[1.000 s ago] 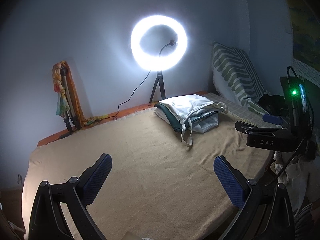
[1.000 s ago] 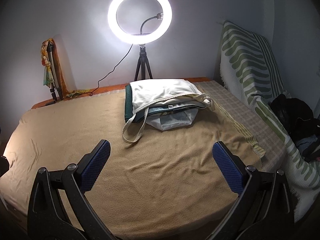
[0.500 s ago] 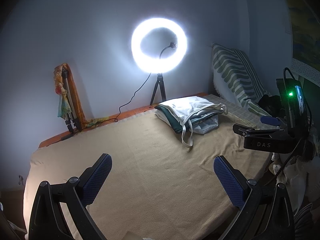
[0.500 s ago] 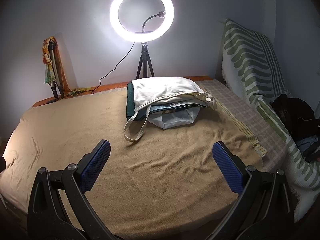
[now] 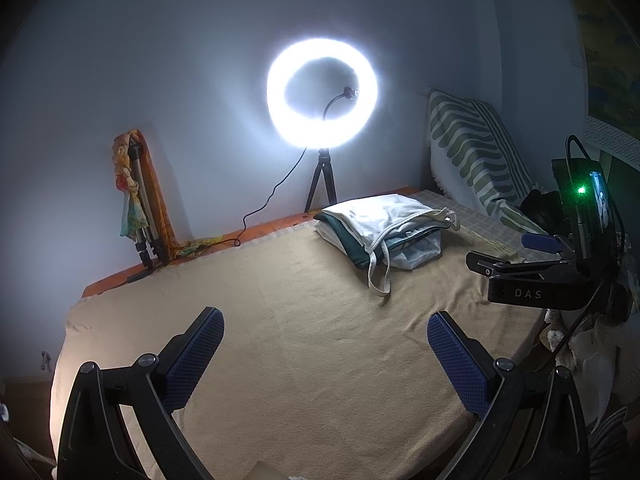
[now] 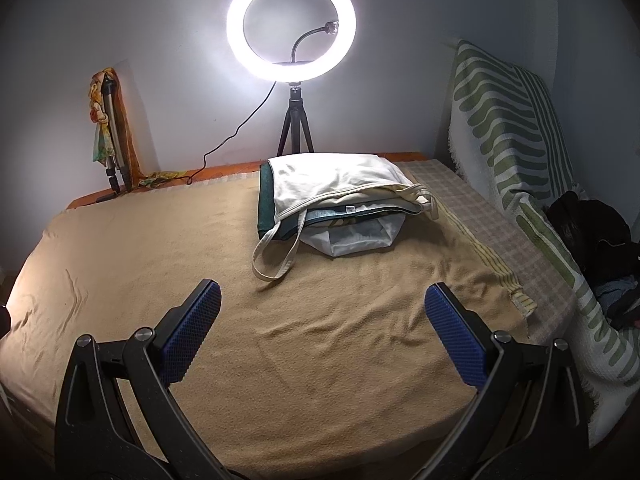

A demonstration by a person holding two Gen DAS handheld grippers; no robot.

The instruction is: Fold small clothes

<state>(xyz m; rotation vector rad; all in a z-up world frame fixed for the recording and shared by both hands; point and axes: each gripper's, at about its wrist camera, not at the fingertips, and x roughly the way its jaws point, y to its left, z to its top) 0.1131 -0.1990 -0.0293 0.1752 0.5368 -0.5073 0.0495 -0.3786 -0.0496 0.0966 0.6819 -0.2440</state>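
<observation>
Left gripper [image 5: 325,336] and right gripper [image 6: 322,312]: jaws spread wide, holding nothing, above the tan blanket [image 6: 312,360]. Stack of clothes [image 6: 340,200], cream strappy garment on top, lies centre frame below the lit ring light [image 6: 291,26], apart from both grippers.

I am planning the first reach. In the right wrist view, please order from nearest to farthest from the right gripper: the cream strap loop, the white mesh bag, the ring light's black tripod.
From the right gripper:
1. Cream strap loop, ahead, slightly left.
2. White mesh bag, just behind, centre.
3. Ring light's black tripod, at the back wall.
</observation>
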